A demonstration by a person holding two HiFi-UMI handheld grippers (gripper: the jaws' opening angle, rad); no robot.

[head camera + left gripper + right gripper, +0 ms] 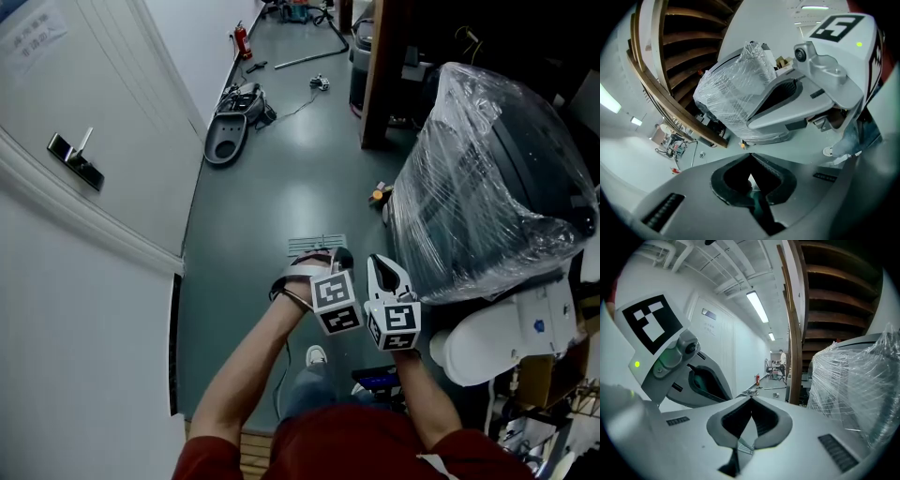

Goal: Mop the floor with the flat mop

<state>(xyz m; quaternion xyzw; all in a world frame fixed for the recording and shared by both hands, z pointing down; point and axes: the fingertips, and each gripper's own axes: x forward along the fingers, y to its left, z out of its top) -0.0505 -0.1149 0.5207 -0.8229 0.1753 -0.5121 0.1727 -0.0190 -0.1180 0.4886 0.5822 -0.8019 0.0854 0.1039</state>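
Left gripper (328, 267) and right gripper (386, 274) side by side, nearly touching, each clamped round mop handle (758, 206). Mop head (317, 246) flat on floor (281, 169) just ahead of left gripper, long axis crosswise. Likely next stroke: push forward along open floor.

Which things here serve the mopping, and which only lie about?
For the job: flat mop, gripped by left tool and right tool; floor.
Lying about: plastic-wrapped machine, grey shell, fire extinguisher, metal bar.
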